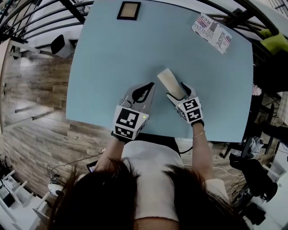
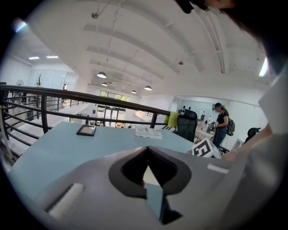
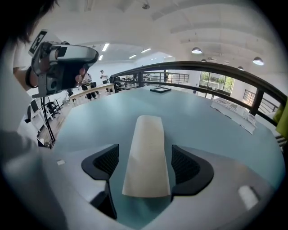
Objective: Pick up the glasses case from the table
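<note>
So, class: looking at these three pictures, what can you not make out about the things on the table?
- Print on the newspaper: too small in every view.
- What the picture frame holds: too small and dark in every view.
- Near end of the glasses case: covered by the right gripper in head view.
- Its underside: hidden by the case itself in right gripper view.

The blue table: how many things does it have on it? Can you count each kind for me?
Glasses case: 1
Picture frame: 1
Printed paper: 1
Total: 3
</note>
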Action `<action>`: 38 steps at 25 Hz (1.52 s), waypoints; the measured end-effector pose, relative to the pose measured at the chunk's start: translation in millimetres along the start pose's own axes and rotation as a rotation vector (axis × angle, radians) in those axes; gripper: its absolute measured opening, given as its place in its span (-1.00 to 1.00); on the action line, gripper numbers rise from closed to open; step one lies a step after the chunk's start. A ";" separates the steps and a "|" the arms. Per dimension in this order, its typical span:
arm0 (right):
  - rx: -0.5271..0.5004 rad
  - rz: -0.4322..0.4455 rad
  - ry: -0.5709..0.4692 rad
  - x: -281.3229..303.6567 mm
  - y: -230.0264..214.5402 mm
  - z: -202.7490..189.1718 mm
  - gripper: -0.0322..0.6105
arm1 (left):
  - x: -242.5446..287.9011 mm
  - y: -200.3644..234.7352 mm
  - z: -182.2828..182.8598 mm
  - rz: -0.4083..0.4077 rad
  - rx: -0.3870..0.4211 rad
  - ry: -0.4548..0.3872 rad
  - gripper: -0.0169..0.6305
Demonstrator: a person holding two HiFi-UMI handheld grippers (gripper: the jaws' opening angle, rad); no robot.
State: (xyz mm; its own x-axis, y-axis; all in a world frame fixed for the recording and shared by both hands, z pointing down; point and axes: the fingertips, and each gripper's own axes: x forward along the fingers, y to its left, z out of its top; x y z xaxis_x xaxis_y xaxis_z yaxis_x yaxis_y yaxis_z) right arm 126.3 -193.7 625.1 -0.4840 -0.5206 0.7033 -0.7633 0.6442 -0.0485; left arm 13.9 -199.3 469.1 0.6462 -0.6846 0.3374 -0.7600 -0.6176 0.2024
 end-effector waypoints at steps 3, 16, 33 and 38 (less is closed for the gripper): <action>0.006 -0.002 0.002 4.7 -5.6 -5.1 0.17 | 4.1 -2.2 -3.3 -0.005 -0.006 0.006 -0.77; -0.007 0.009 0.004 12.0 -7.6 -21.6 0.16 | 8.0 -2.4 -15.3 -0.001 -0.019 0.025 -0.77; -0.014 0.009 -0.001 11.8 -7.0 -20.1 0.07 | 6.5 1.0 -21.4 0.014 -0.036 0.033 -0.77; -0.001 0.005 0.000 11.7 -5.2 -21.1 0.05 | 3.9 1.8 -22.7 0.017 -0.037 0.031 -0.77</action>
State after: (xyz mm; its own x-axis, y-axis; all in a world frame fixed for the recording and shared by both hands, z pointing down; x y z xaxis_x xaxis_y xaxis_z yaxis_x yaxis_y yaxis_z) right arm 133.6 -191.4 648.5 -0.4878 -0.5179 0.7027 -0.7609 0.6469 -0.0513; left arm 13.4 -194.3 491.6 0.6310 -0.6823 0.3692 -0.7734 -0.5907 0.2302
